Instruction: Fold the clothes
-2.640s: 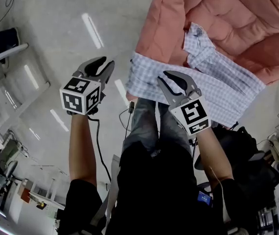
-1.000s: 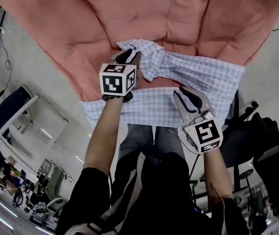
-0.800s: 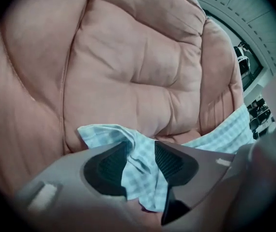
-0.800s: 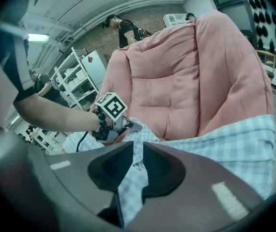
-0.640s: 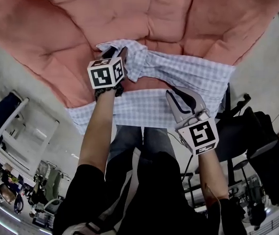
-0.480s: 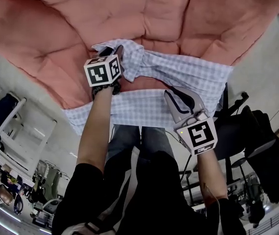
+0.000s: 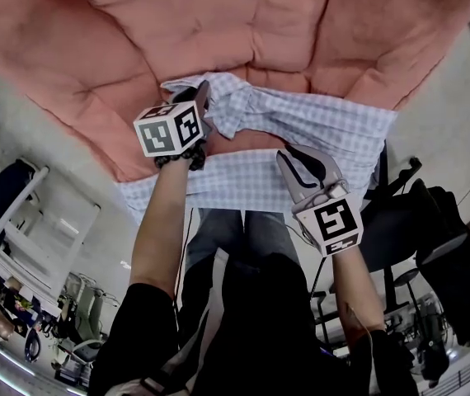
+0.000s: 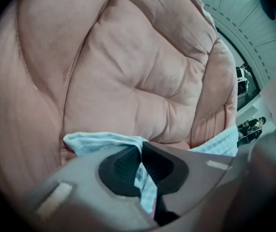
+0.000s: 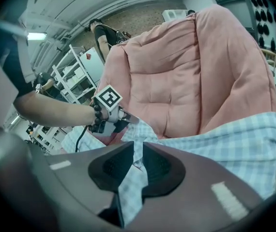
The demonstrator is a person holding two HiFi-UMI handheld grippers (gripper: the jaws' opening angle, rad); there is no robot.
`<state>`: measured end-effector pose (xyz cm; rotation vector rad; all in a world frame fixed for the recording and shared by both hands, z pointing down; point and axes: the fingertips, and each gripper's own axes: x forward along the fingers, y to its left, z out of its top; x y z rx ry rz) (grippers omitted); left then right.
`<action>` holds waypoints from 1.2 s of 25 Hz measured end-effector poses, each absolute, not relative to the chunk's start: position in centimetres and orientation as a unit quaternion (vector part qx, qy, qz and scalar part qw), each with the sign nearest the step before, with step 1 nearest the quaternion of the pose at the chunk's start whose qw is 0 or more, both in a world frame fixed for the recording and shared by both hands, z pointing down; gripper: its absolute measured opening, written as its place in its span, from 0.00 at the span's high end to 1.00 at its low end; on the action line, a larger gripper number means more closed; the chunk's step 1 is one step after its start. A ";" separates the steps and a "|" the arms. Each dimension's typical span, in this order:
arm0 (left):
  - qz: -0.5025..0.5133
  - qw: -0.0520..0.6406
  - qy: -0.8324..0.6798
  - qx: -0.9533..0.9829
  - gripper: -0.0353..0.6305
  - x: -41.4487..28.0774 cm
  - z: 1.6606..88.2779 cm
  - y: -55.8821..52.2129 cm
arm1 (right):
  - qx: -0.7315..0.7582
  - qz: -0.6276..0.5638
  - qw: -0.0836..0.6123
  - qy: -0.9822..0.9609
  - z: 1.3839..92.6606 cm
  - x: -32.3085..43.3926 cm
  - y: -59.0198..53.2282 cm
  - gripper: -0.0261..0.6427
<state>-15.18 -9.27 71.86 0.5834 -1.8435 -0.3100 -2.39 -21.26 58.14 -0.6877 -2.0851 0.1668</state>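
The checked shirt (image 7: 326, 126) lies spread across the near part of the pink cushion (image 7: 218, 23). The left gripper (image 7: 204, 99) pinches the shirt's far-left fold — its jaws have just closed on it — and the right gripper (image 7: 298, 157) pinches the near edge.

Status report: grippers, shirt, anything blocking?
Left gripper shut on checked shirt. Right gripper shut on its near edge. Shirt crumpled on pink cushion. Nothing in the way.
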 end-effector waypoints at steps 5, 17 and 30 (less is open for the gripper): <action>-0.139 0.546 -0.766 0.308 0.92 -14.5 65.2 -7.6 | -0.297 0.057 0.443 -0.844 55.8 -2.5 -18.2 0.87; -0.021 0.520 -0.758 0.394 0.92 -13.3 48.4 -1.3 | -0.361 0.016 0.392 -0.846 45.2 -5.8 -13.6 0.87; -0.046 0.480 -0.762 0.433 0.92 -13.0 41.4 12.8 | -0.317 0.016 0.391 -0.864 42.0 -6.8 -2.6 0.87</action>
